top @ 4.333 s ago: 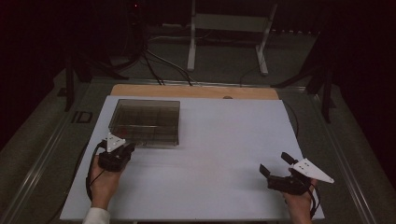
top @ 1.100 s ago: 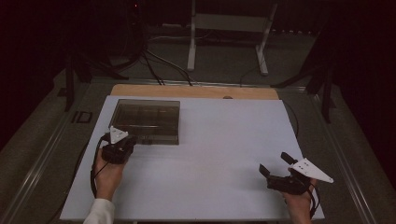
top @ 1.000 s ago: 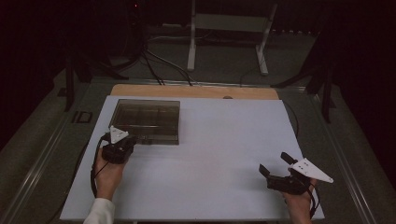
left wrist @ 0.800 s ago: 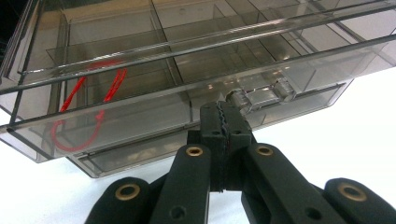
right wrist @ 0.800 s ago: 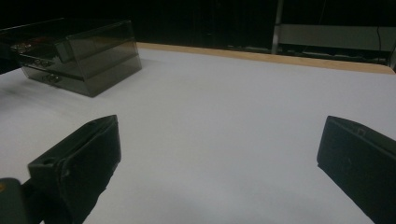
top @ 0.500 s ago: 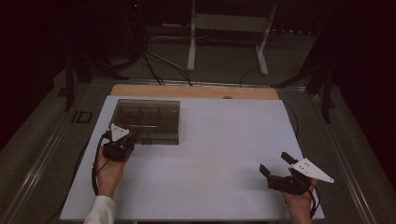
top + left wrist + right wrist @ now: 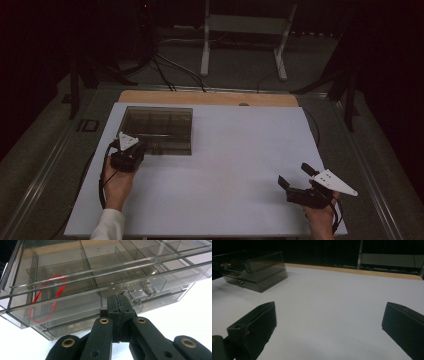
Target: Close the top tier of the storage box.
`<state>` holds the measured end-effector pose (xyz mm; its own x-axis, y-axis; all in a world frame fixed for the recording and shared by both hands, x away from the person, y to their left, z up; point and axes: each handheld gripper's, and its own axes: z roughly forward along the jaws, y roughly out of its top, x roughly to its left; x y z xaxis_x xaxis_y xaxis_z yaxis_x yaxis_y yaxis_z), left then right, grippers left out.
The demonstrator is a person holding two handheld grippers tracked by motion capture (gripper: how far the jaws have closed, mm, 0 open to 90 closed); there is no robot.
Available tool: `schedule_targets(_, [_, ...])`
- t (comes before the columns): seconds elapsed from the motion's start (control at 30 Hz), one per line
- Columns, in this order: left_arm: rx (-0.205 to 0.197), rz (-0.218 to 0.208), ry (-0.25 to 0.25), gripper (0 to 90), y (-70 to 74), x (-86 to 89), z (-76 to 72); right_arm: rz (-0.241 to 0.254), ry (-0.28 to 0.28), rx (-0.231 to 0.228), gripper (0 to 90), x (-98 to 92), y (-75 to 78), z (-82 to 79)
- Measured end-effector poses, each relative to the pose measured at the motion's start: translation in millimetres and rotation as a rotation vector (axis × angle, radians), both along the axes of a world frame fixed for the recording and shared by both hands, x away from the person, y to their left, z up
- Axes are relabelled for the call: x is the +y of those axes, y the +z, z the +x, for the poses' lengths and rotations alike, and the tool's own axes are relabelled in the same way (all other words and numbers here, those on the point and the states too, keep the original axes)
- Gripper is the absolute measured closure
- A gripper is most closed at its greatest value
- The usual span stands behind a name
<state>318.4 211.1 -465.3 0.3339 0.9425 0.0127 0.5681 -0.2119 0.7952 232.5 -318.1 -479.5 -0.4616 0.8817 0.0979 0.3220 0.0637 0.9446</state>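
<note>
A smoky clear compartment box [image 7: 157,127] lies at the far left of the white board [image 7: 240,150]. My left gripper [image 7: 144,148] is shut, its tips against the box's front edge. In the left gripper view the jaws [image 7: 119,300] meet right beside the clear latch [image 7: 137,293] on the box [image 7: 75,272]; whether they pinch any part of it I cannot tell. A red loop [image 7: 47,297] lies in a left compartment. My right gripper [image 7: 295,175] rests open at the near right. Nothing is between its jaws [image 7: 329,312], and the box [image 7: 254,267] stands far off to their left.
A wooden strip [image 7: 210,97] runs along the board's far edge. Beyond it stand a metal frame's legs [image 7: 205,50] and cables on the dark floor. A grey ledge [image 7: 45,165] borders the board on the left.
Since the oldest frame my left gripper has edged forward to the box's front edge. Over the last second neither hand has moved.
</note>
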Motion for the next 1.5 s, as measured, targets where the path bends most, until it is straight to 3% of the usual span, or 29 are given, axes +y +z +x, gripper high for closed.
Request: schedule_targets(1.5, [-0.002, -0.008, 0.014, 90.0, 1.0, -1.9, 6.4, -0.001, 0.0, 0.0, 0.0, 0.1, 0.1, -0.1])
